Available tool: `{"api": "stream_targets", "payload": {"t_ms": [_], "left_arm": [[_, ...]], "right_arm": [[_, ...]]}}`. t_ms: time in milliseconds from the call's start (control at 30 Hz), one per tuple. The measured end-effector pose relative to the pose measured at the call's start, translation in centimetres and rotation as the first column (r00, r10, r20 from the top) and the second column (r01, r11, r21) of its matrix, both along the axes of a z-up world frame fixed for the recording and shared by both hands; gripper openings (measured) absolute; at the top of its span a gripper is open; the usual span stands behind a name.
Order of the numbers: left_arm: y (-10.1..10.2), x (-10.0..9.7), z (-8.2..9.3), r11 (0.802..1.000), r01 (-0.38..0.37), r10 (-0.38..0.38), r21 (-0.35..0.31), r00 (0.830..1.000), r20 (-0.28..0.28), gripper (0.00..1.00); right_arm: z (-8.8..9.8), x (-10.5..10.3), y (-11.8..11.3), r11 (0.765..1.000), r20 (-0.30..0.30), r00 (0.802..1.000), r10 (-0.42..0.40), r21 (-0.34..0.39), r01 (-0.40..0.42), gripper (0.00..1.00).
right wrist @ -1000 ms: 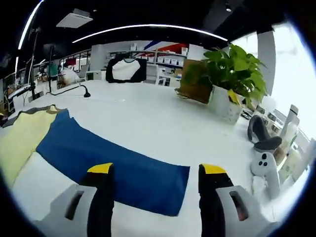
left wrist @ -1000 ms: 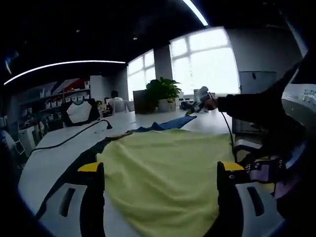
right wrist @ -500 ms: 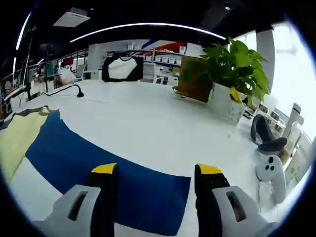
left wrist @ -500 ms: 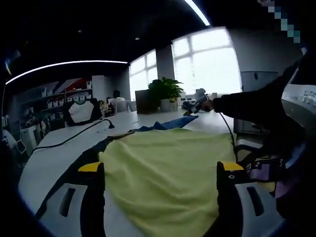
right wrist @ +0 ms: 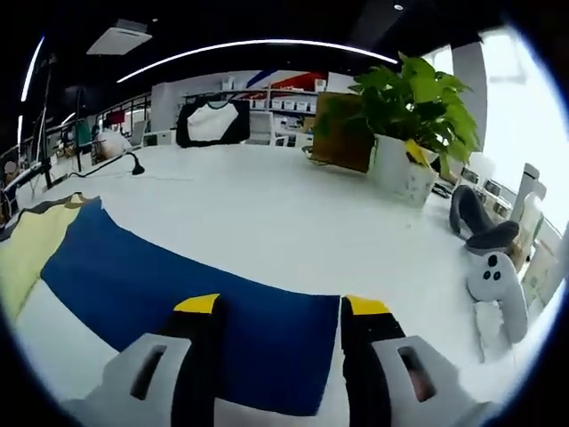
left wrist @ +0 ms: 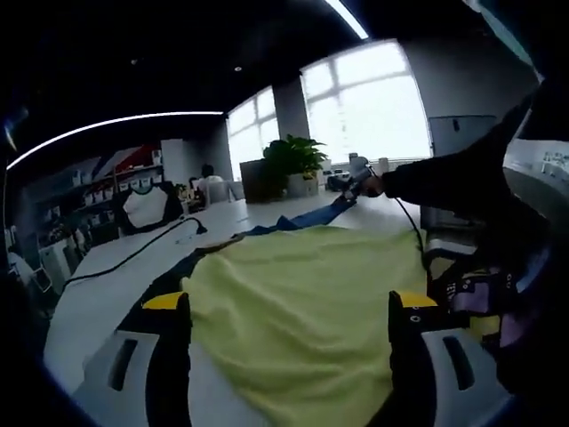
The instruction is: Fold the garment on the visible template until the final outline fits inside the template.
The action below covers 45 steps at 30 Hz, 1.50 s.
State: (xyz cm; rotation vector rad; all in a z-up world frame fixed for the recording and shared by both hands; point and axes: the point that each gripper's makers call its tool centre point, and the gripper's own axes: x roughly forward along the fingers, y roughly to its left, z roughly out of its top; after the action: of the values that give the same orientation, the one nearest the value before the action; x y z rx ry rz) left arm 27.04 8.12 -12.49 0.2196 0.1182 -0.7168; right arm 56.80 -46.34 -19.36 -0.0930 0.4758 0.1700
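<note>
Left gripper (left wrist: 289, 307) has its jaws wide apart, w/ the yellow-green fabric garment body (left wrist: 307, 307) between them on the white table (right wrist: 267, 222). Right gripper (right wrist: 280, 307) jaws are narrower, both sides of the blue sleeve (right wrist: 178, 294) end, not closed. No readable writing.

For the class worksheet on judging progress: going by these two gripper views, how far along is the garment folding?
Done: nothing looks folded; the yellow garment lies spread flat, its blue sleeve stretched out across the white table.
In hand: the right gripper has its open jaws either side of the sleeve's end; the left gripper straddles the garment's body, also open.
Left: gripping, every fold, and fitting the outline inside the dark template.
</note>
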Motion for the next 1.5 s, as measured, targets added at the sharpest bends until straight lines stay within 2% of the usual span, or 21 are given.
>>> {"api": "stream_targets", "payload": {"t_ms": [33, 67, 100, 200, 333, 567, 667, 733, 1067, 1133, 1167, 1200, 1333, 1500], "left_arm": [[0.0, 0.0, 0.1, 1.000, 0.001, -0.001, -0.009, 1.000, -0.001, 0.97], [0.0, 0.0, 0.1, 1.000, 0.004, -0.004, -0.016, 1.000, -0.002, 0.97], [0.0, 0.0, 0.1, 1.000, 0.003, -0.003, -0.020, 1.000, -0.003, 0.97], [0.1, 0.1, -0.1, 1.000, 0.000, 0.000, -0.018, 1.000, -0.007, 0.97], [0.2, 0.1, -0.4, 1.000, -0.002, 0.002, -0.026, 1.000, -0.018, 0.96], [0.3, 0.3, -0.7, 1.000, -0.007, 0.006, -0.029, 1.000, -0.026, 0.96], [0.4, 0.3, -0.8, 1.000, -0.010, 0.009, -0.029, 1.000, -0.028, 0.96], [0.6, 0.4, -0.8, 0.999, -0.015, 0.014, -0.031, 0.999, -0.032, 0.96], [1.4, 0.4, -0.9, 0.999, -0.037, 0.036, -0.039, 0.999, -0.039, 0.96], [1.5, 0.4, -0.9, 0.998, -0.041, 0.039, -0.042, 0.998, -0.040, 0.96], [1.6, 0.4, -0.9, 0.998, -0.042, 0.041, -0.042, 0.998, -0.042, 0.96], [1.6, 0.4, -1.0, 0.998, -0.044, 0.042, -0.041, 0.998, -0.043, 0.96], [1.9, 0.4, -0.9, 0.998, -0.050, 0.048, -0.045, 0.998, -0.042, 0.96], [2.1, 0.4, -0.8, 0.997, -0.055, 0.053, -0.052, 0.998, -0.044, 0.95]], "right_arm": [[-0.2, -0.1, 0.4, 0.999, -0.008, 1.000, -0.002, 0.053, 0.002, 0.48], [-0.2, -0.1, 0.3, 0.998, 0.000, 1.000, -0.009, 0.060, 0.009, 0.48], [-0.2, -0.2, 0.2, 0.999, 0.010, 1.000, -0.005, 0.035, 0.005, 0.48], [-0.2, -0.2, 0.2, 0.999, 0.016, 1.000, -0.008, 0.036, 0.007, 0.45], [-0.1, -0.7, -0.3, 0.999, 0.016, 0.999, -0.042, 0.028, 0.042, 0.22], [-0.1, -1.0, -0.5, 0.996, 0.036, 0.996, -0.087, -0.010, 0.088, 0.05], [-0.1, -1.1, -0.6, 0.994, 0.036, 0.996, -0.086, -0.062, 0.088, 0.04], [-0.1, -1.3, -1.0, 0.993, 0.020, 0.993, -0.116, -0.034, 0.117, 0.05], [-0.1, -2.5, -2.1, 0.990, 0.043, 0.990, -0.138, -0.028, 0.139, 0.09], [0.0, -2.6, -2.2, 0.989, 0.048, 0.991, -0.124, -0.074, 0.127, 0.12], [0.2, -2.7, -2.5, 0.983, 0.055, 0.991, -0.121, -0.131, 0.128, 0.14], [0.2, -2.8, -2.5, 0.983, 0.051, 0.992, -0.116, -0.137, 0.122, 0.14], [0.1, -3.3, -2.7, 0.987, 0.052, 0.990, -0.129, -0.093, 0.133, 0.14], [0.2, -3.6, -3.6, 0.981, 0.067, 0.983, -0.172, -0.077, 0.177, 0.17]]}}
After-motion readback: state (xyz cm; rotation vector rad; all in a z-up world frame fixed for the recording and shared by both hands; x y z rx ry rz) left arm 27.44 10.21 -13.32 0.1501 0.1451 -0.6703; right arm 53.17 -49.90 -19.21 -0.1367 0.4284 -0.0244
